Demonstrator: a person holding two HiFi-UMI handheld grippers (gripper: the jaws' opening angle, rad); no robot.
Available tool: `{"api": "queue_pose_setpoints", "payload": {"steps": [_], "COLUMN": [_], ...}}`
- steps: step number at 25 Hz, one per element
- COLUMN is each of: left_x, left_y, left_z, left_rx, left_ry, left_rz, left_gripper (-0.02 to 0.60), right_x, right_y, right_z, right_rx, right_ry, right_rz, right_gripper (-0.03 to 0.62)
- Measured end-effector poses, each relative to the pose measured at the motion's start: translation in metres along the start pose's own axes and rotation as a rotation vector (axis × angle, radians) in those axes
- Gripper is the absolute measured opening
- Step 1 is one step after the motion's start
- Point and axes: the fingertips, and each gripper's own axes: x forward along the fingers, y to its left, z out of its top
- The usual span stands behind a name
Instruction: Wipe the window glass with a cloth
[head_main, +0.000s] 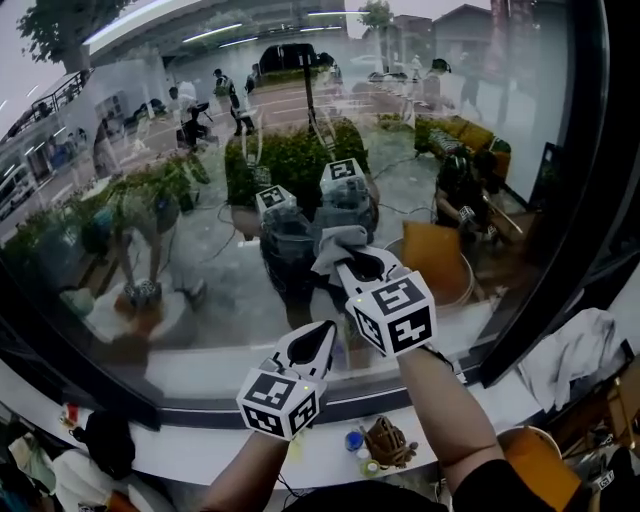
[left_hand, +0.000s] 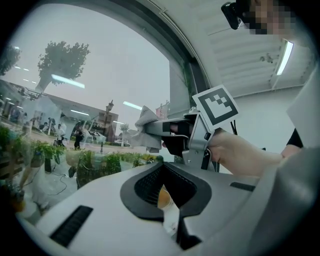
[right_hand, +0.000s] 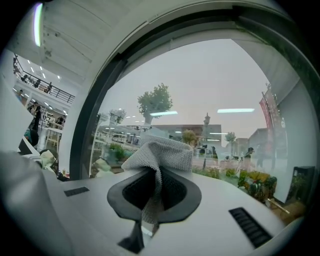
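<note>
one cloth (right_hand: 161, 149), right gripper (head_main: 352, 262) jaws; own view clearest.

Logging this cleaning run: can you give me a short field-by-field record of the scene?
surface: window glass, full of reflections
right gripper: shut on a grey cloth, held up at the glass
left gripper: jaws together, holding nothing, lower than the right
sill: white ledge below the glass, small items on it
</note>
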Motion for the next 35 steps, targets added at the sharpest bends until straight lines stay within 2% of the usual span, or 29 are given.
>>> {"api": "queue_pose_setpoints", "payload": {"steps": [4, 16, 22, 35], "left_x": [-0.003, -0.008, -0.008, -0.014], "left_y": [0.012, 0.015, -0.002, -0.008], "left_z": [-0.002, -0.001, 0.003, 0.005], "left_rx": [0.002, 0.016, 0.011, 0.016], "left_ry": [0.006, 0.027, 0.026, 0.053], "left_rz": [-0.021, -0.077, -0.103, -0.139], "left_gripper": [0.008, 0.008, 0.008, 0.008], "right_x": [0.009, 0.002, -0.019, -0.035], "right_y": [0.002, -0.010, -0.024, -0.034], "right_z": [-0.004, -0.010, -0.012, -0.015], "right_rx": [0.003, 0.023, 0.031, 0.057], "right_ry": [0.006, 0.022, 0.042, 0.061], "right_rz": [-0.020, -0.086, -0.122, -0.167], "right_gripper": [0.038, 0.038, 0.038, 0.038]}}
